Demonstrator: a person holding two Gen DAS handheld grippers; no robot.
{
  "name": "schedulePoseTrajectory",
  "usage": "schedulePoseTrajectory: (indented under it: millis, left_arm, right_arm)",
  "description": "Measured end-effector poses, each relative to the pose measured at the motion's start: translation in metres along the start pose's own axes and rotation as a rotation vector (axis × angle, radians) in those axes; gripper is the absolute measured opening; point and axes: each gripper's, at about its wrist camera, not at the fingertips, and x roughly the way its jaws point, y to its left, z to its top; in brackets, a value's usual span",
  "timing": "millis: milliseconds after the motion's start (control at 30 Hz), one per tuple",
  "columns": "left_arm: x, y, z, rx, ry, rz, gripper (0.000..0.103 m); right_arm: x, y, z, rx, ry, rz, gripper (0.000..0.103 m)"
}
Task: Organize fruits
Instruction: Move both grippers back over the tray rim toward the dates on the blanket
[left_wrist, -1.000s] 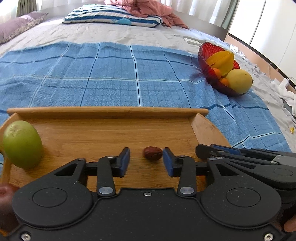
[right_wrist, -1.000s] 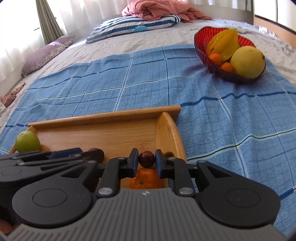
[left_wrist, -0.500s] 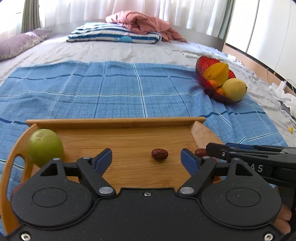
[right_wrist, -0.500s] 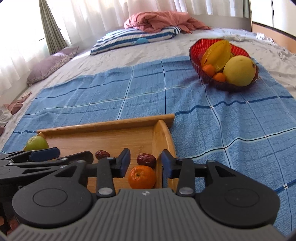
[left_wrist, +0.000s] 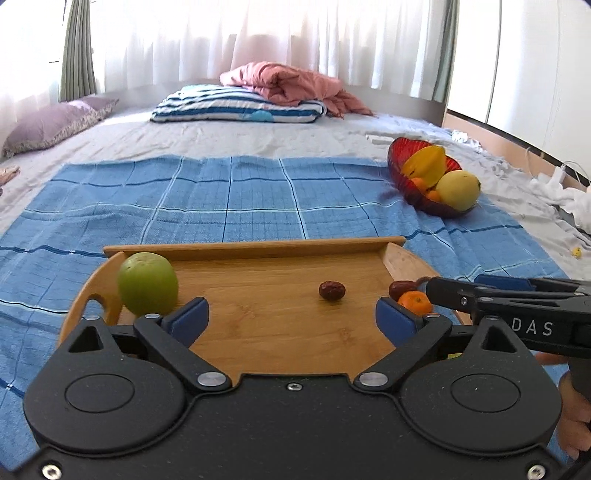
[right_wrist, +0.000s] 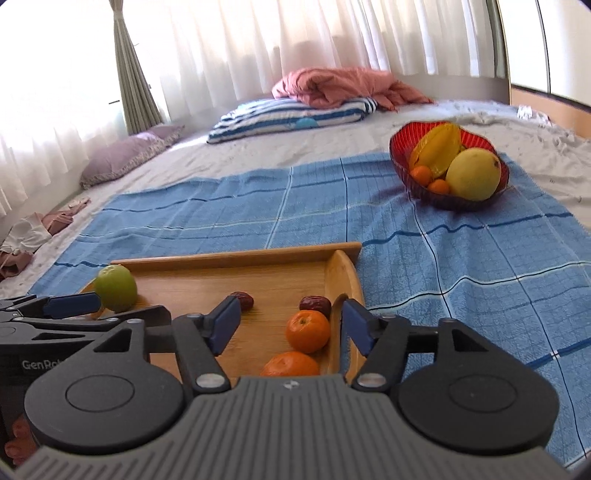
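Observation:
A wooden tray (left_wrist: 258, 254) (right_wrist: 236, 258) lies on the blue checked cloth (left_wrist: 229, 199). On it sit a green fruit (left_wrist: 147, 282) (right_wrist: 115, 288), two red dates (left_wrist: 331, 290) (right_wrist: 314, 303) and two tangerines (right_wrist: 308, 330). My left gripper (left_wrist: 290, 318) hovers over the tray's near side, jaws opening wide, nothing between them. My right gripper (right_wrist: 290, 325) hangs over the tray's right end, jaws opening; the tangerines and a date lie on the tray below the gap, untouched. A red bowl (left_wrist: 406, 177) (right_wrist: 402, 147) at the far right holds a starfruit, a yellow fruit and small oranges.
The cloth covers a bed with a striped pillow (left_wrist: 236, 107), a pink blanket (left_wrist: 284, 83) and a purple cushion (left_wrist: 51, 123). White clothes (left_wrist: 561, 195) lie at the right edge, crumpled cloth (right_wrist: 33, 229) at the left.
Both grippers let go of their dates, opened wide and drew back and up from the tray. The dates now lie on the tray.

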Motion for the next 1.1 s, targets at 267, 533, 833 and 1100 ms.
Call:
schedulePoseTrajectory:
  millis: [267,533,833,1100]
  left_arm:
    - [-0.031,0.002,-0.018,0.019,-0.048,0.000,0.101]
    - [-0.049,0.010,-0.039,0.021,-0.059,-0.002,0.102]
    - [-0.065,0.017,-0.060,0.026,-0.074,0.016,0.102]
    - [-0.070,0.021,-0.074,0.036,-0.076,0.024,0.102]
  right_arm:
    - [-0.024,0.012,-0.014,-0.044,-0.064,-0.016,0.085]
    - [-0.039,0.023,-0.029,-0.065,-0.105,-0.022,0.089]
    - [-0.050,0.034,-0.047,-0.079,-0.134,-0.026,0.090]
    - [-0.061,0.044,-0.063,-0.124,-0.174,-0.040,0.091]
